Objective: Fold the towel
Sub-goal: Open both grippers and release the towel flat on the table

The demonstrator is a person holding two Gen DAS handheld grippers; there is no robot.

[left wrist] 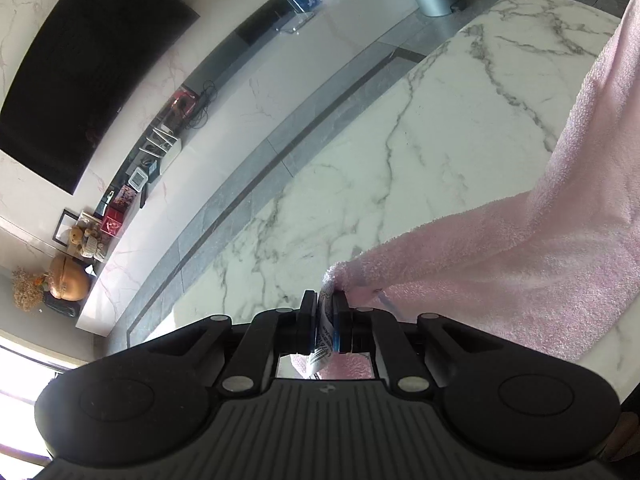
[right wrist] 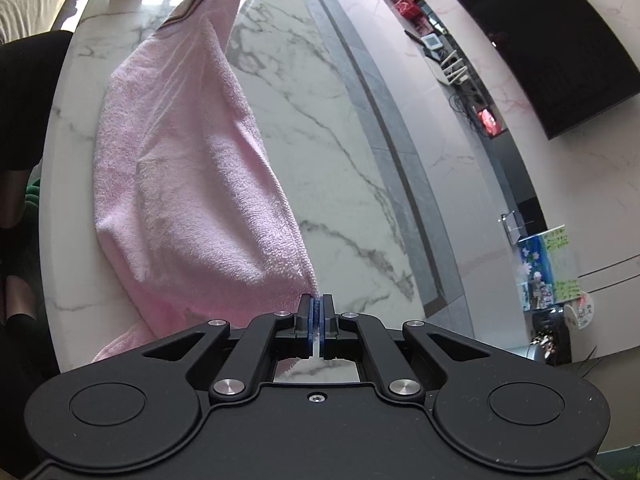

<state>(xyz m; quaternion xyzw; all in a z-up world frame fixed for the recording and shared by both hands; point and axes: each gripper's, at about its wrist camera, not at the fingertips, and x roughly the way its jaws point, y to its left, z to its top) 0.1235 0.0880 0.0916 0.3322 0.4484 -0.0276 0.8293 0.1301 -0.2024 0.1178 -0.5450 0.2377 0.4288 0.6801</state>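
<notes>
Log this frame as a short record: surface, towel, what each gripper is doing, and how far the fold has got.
surface: white marble table with grey veins
towel: pink towel, lifted at two corners, its middle sagging to the table
left gripper: shut on a towel corner with a white label between the pads
right gripper: shut on another towel corner
fold state: not yet folded; towel held up between the two grippers
background: dark screen on the wall, long low cabinet with small items
</notes>
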